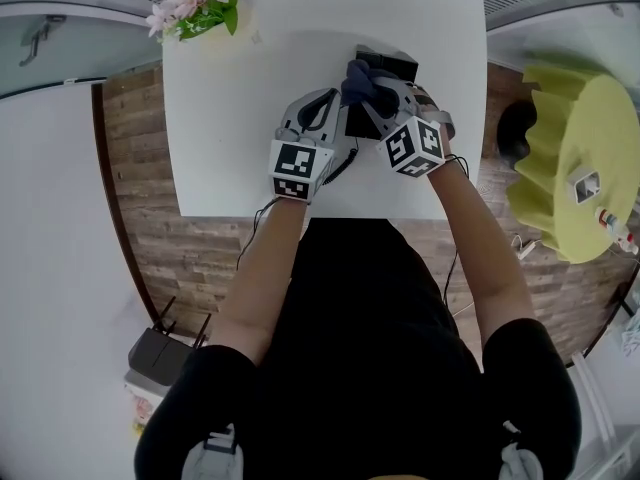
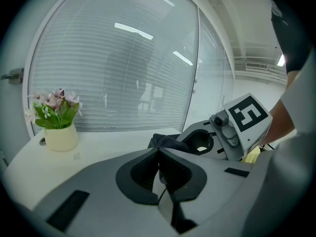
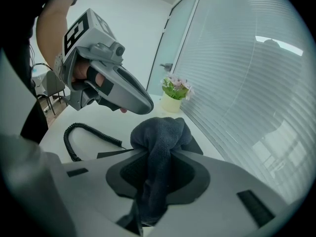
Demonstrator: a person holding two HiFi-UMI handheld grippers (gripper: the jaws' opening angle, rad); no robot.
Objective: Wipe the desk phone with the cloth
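Observation:
The black desk phone [image 1: 392, 66] sits near the far edge of the white table [image 1: 230, 128]. A dark blue cloth [image 1: 359, 81] is bunched over its front. My right gripper [image 1: 378, 92] is shut on the cloth [image 3: 160, 132], which hangs down between its jaws; black phone edges [image 3: 198, 145] show under the bunch. The coiled cord [image 3: 74, 132] curls on the table to the left. My left gripper [image 1: 326, 103] hovers just left of the phone, jaws shut with nothing seen between them [image 2: 159, 151]. The left gripper view shows the cloth [image 2: 165, 141] and right gripper [image 2: 202, 143] just ahead.
A pot of pink flowers [image 1: 203, 10] stands at the table's far left corner. A glass wall with blinds [image 2: 123, 58] runs behind the table. A yellow round stool [image 1: 585, 158] is at the right, and a black device [image 1: 160, 353] lies on the floor at left.

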